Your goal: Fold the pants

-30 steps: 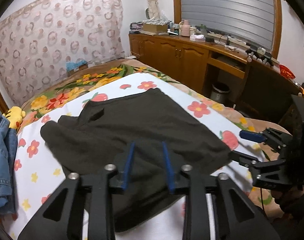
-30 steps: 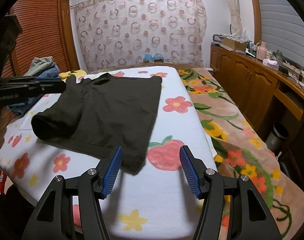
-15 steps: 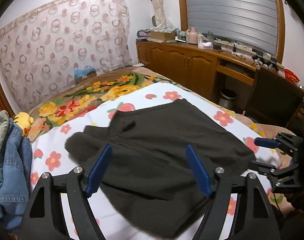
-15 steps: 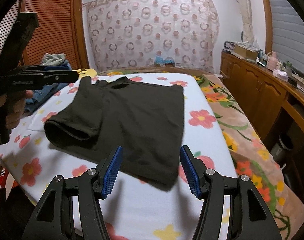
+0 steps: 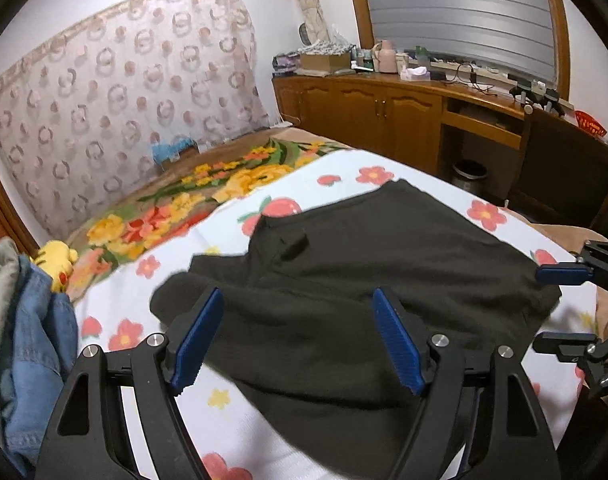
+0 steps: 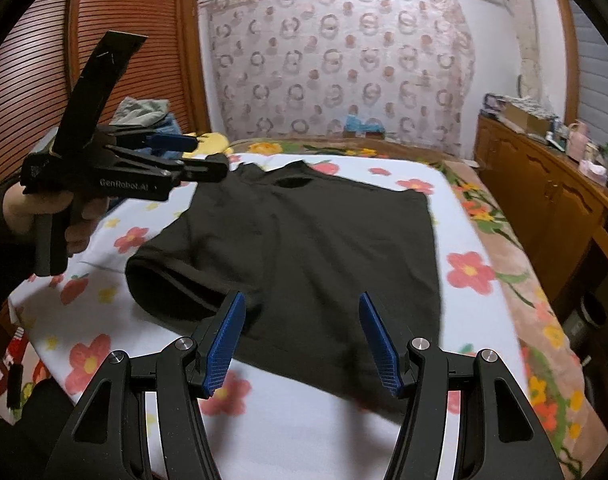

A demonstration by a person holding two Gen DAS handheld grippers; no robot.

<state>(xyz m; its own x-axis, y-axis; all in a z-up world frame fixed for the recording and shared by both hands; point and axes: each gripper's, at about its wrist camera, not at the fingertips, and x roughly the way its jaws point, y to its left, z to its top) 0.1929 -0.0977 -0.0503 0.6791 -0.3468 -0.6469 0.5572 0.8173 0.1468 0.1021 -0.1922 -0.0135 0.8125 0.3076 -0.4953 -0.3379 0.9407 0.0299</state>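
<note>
Your left gripper [image 5: 297, 336], narrowly set a second ago, now gapes wide and empty like your right gripper [image 6: 301, 340], leaving the dark pants [image 6: 304, 248] folded flat on the floral sheet [image 6: 456, 320] (fold released, likely done).

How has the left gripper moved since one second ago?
Yes. The left gripper has opened and drawn back from the dark folded pants, judged against the wooden cabinet.

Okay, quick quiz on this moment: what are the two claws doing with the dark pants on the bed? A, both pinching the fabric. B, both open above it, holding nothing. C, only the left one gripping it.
B: the left claw and right claw both gape wide above the dark pants, with no fabric between the fingers.
</note>
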